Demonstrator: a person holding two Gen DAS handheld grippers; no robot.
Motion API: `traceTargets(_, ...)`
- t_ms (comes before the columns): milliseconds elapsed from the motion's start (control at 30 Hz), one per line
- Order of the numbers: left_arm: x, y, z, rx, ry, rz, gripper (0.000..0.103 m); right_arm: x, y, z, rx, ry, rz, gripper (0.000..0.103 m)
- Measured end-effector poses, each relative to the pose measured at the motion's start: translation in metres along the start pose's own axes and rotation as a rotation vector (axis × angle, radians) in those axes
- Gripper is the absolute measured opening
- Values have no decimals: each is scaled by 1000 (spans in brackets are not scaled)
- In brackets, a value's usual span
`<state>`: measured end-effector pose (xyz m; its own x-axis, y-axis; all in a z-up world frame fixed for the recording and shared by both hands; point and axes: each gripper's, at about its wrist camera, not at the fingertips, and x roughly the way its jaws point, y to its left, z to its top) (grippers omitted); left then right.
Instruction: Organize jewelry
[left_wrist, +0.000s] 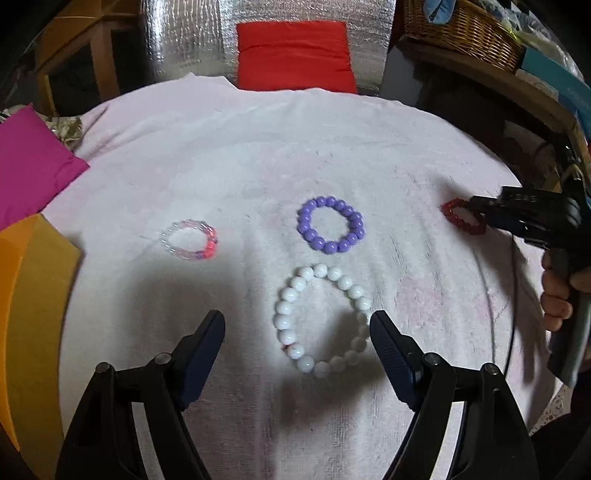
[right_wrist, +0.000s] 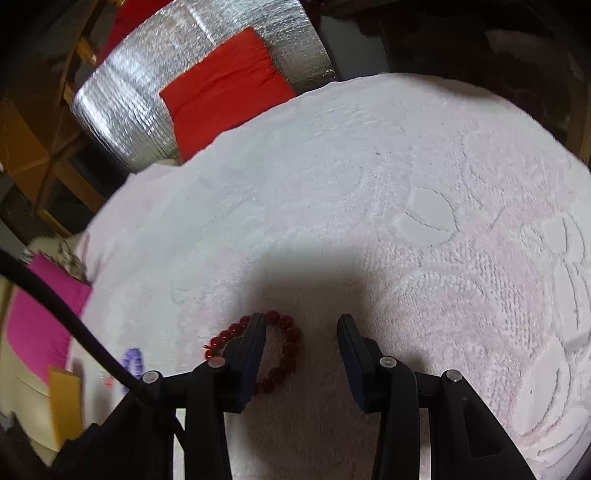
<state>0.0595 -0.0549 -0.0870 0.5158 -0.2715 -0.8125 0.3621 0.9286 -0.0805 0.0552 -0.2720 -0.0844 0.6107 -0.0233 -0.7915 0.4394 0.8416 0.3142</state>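
Several bead bracelets lie on a pale pink towel: a white one, a purple one, a clear-and-pink one and a dark red one. My left gripper is open, its jaws either side of the white bracelet's near half. My right gripper is open over the towel; its left finger lies across the red bracelet, whose right arc sits between the jaws. The right gripper also shows in the left wrist view, over the red bracelet.
A yellow box and a magenta cloth sit at the left edge. A red cloth on silver foil lies beyond the towel. A wicker basket stands at the far right. A black cable crosses the right wrist view.
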Motion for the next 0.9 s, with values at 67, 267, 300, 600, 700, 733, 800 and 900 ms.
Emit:
traceTargets(67,4,-1,0,1,14,-22,61,3,11,-3,-71,-9,-76,33)
traceTargets(267,6,1,-2,-12,19,-23,28,3,33,-14,-245,-52,-240,10)
traceTargets(300,4,3,-2,-17,13,-22,20,2,32,-14,-242,-52,-236,10)
traceTargets(600,-8,11,1,-6,-34,-17,11,-37,15,-9,-114,-10,30,10)
traceTargets(700,-15,9,1,-7,-46,-33,11,-53,10,-12,-64,20,168,10)
traceTargets(733,-17,7,1,-7,-53,-53,10,-57,9,-13,-58,23,192,10)
traceTargets(800,-23,3,1,6,-65,-94,10,-64,8,-15,-53,32,239,10)
traceTargets(900,-23,-6,0,39,-63,-118,10,-69,8,-23,-56,54,262,10)
